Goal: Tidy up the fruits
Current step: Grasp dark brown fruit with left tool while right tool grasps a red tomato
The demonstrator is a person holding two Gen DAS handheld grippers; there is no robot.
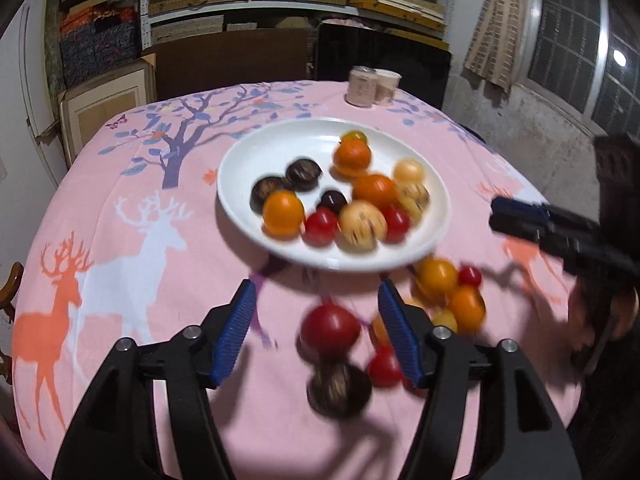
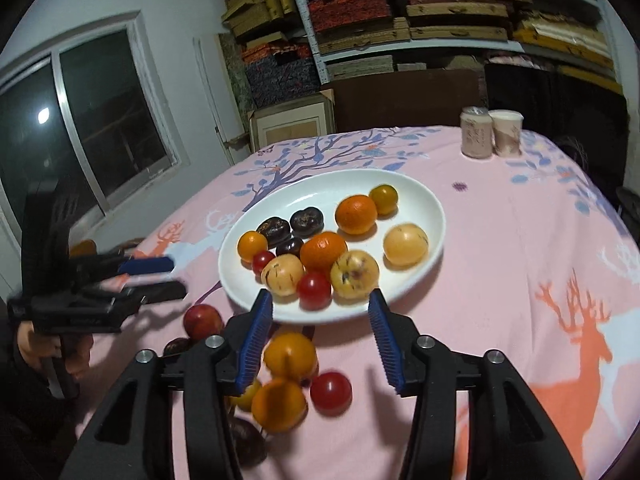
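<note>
A white plate (image 1: pixel 256 160) on the pink tablecloth holds several fruits: oranges, red tomatoes, yellow striped fruits and dark fruits; it also shows in the right wrist view (image 2: pixel 424 196). Loose fruits lie on the cloth in front of it. My left gripper (image 1: pixel 318 330) is open and empty above a red fruit (image 1: pixel 330 330) and a dark fruit (image 1: pixel 339 388). My right gripper (image 2: pixel 320 344) is open and empty above an orange (image 2: pixel 290 354), another orange (image 2: pixel 279 404) and a red tomato (image 2: pixel 331 393). The right gripper also shows at the right of the left wrist view (image 1: pixel 516 218).
Two pale cups (image 2: pixel 490 131) stand at the table's far edge. Shelves with stacked boxes (image 2: pixel 440 12) fill the wall behind. A window (image 2: pixel 80 120) is to the left. The left gripper and the hand holding it show in the right wrist view (image 2: pixel 160 278).
</note>
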